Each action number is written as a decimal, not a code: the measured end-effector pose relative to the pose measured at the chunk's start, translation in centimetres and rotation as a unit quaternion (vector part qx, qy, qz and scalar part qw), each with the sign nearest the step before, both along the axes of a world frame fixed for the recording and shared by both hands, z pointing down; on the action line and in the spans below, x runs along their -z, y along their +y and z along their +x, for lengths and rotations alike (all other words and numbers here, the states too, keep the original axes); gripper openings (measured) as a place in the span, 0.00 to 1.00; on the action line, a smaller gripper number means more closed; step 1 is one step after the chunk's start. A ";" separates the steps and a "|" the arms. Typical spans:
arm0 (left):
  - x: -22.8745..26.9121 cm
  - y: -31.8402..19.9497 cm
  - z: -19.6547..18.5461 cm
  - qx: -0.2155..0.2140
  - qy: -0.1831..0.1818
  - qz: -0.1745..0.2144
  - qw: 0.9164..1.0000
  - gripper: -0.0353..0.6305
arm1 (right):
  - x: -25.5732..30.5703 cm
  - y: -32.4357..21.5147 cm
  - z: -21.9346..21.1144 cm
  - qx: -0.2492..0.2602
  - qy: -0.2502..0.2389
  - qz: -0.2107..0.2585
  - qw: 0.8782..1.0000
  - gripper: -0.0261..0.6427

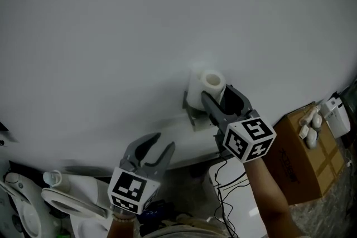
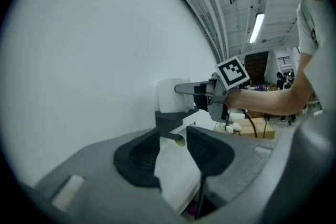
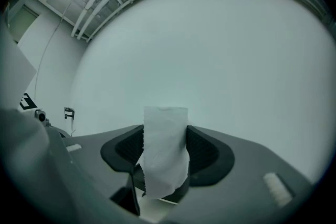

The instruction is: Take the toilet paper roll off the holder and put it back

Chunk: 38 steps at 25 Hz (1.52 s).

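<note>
A white toilet paper roll (image 1: 211, 84) stands upright against the white wall on a dark holder (image 1: 193, 113). My right gripper (image 1: 218, 93) reaches level to it with one finger on each side. In the right gripper view the roll (image 3: 165, 147) fills the gap and both pads touch its sides, with the holder (image 3: 178, 192) just below. My left gripper (image 1: 160, 145) hangs lower and to the left, jaws apart. In the left gripper view the roll (image 2: 169, 94), the holder (image 2: 173, 119) and the right gripper (image 2: 189, 88) lie ahead. Only a white surface (image 2: 177, 173) shows through the left gripper's (image 2: 173, 147) gap.
A cardboard box (image 1: 304, 156) with small white items on top stands at the right, a white device (image 1: 336, 111) behind it. Black cables (image 1: 226, 189) hang under the right arm. White toilet fixtures (image 1: 39, 203) sit at the lower left. A white ledge (image 1: 111, 158) runs below the holder.
</note>
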<state>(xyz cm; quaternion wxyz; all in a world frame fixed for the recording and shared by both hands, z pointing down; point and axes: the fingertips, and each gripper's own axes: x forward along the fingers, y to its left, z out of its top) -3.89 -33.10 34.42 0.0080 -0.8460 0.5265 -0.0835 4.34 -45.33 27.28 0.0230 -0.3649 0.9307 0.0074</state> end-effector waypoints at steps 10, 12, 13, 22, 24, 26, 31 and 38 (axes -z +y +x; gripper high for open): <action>0.1 1.5 -1.1 0.018 0.002 -0.001 1.000 0.26 | -0.6 -0.3 0.0 -0.003 0.010 0.007 1.000 0.39; 0.2 1.9 -1.3 0.018 0.002 0.000 1.000 0.26 | -0.6 -0.3 -0.1 -0.005 0.022 0.009 1.000 0.39; 0.2 2.0 -1.4 0.018 0.003 0.001 1.000 0.26 | -0.5 -0.2 -0.1 -0.007 0.028 0.011 1.000 0.40; 1.4 3.5 -2.5 0.013 0.003 0.014 1.000 0.26 | 2.4 1.5 0.3 -0.025 0.024 0.039 0.999 0.41; 1.9 3.9 -2.7 0.010 0.000 0.020 1.000 0.25 | 3.5 2.6 0.5 -0.026 0.013 0.049 0.998 0.41; 2.5 4.4 -3.1 0.011 -0.001 0.027 1.000 0.24 | 4.6 4.0 0.7 -0.025 0.001 0.061 0.998 0.41; 3.5 5.8 -4.1 0.012 -0.004 0.036 0.999 0.20 | 5.9 7.7 0.4 -0.024 -0.008 0.082 0.996 0.39; 3.8 8.4 -5.4 0.002 0.001 0.038 0.999 0.06 | 3.9 12.2 -1.6 -0.025 0.020 0.072 0.997 0.13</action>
